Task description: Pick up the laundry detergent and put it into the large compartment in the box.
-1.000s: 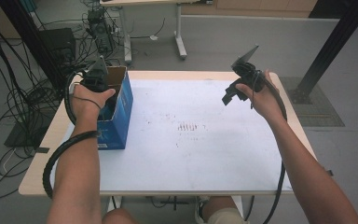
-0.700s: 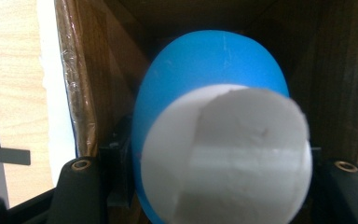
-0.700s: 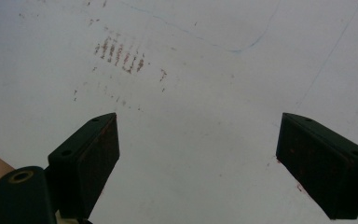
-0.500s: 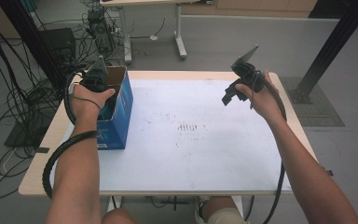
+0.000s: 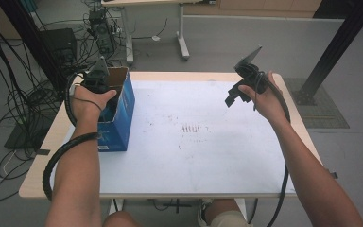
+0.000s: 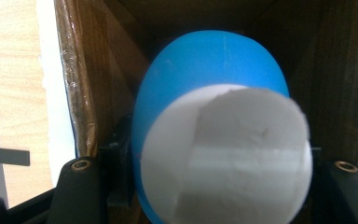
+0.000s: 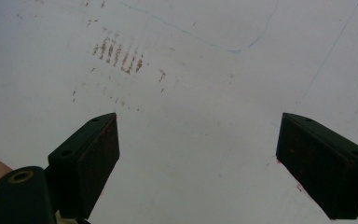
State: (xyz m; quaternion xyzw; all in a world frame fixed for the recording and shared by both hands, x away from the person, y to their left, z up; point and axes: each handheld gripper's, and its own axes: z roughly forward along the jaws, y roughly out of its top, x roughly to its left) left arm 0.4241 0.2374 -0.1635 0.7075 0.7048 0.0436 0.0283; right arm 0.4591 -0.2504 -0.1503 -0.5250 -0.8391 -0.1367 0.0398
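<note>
An open blue cardboard box (image 5: 124, 116) stands at the left end of the table. My left gripper (image 5: 105, 94) reaches down into it from above. In the left gripper view its jaws are shut on a rounded blue object with a flat white end (image 6: 223, 140), with the box's brown inner walls (image 6: 98, 79) around it. My right gripper (image 5: 232, 97) hovers over the table's far right part. Its jaws stand wide open with nothing between them, and the right gripper (image 7: 198, 154) looks down on the white sheet.
A white sheet (image 5: 198, 151) covers most of the wooden table (image 5: 38, 182) and carries small brown smudges (image 5: 191, 128) near its middle. Cables and equipment (image 5: 23, 94) crowd the floor at left. Another table's legs (image 5: 182, 33) stand behind, a black post (image 5: 331, 52) at right.
</note>
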